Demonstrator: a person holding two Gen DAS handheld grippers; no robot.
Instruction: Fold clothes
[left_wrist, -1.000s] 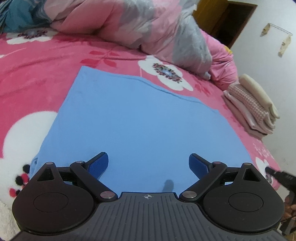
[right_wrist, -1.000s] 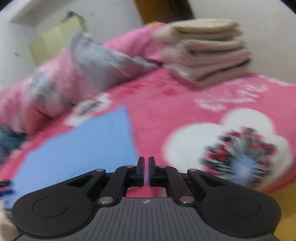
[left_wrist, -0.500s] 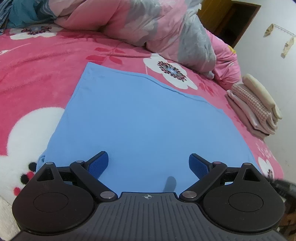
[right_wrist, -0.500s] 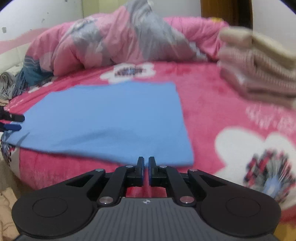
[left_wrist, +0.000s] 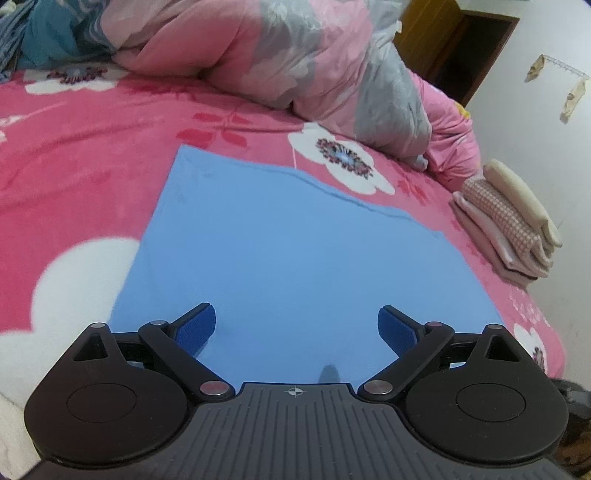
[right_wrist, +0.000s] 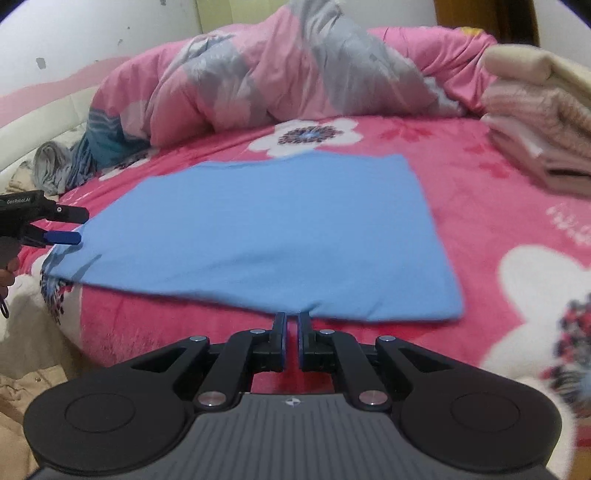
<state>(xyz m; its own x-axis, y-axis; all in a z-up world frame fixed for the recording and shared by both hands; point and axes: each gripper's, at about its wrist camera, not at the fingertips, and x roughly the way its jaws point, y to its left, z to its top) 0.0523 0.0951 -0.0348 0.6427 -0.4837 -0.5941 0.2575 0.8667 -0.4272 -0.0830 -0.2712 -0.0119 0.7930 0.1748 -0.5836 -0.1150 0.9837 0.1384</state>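
Observation:
A light blue cloth (left_wrist: 295, 254) lies flat on the pink flowered bed (left_wrist: 74, 147). The same blue cloth (right_wrist: 266, 229) fills the middle of the right wrist view. My left gripper (left_wrist: 295, 325) hovers open over the cloth's near edge, nothing between its blue pads. That left gripper (right_wrist: 62, 225) also shows at the cloth's left corner in the right wrist view. My right gripper (right_wrist: 291, 321) is shut with nothing in it, its tips just short of the cloth's near hem.
A stack of folded beige and pink checked clothes (left_wrist: 509, 221) sits at the bed's right side, also the stack (right_wrist: 539, 122). A bunched pink and grey quilt (left_wrist: 295, 55) lies along the back. Crumpled garments (right_wrist: 59, 166) lie far left.
The right gripper has swung left from the folded stack toward the blue cloth and come close to its near hem. The left gripper has shifted slightly and stays open.

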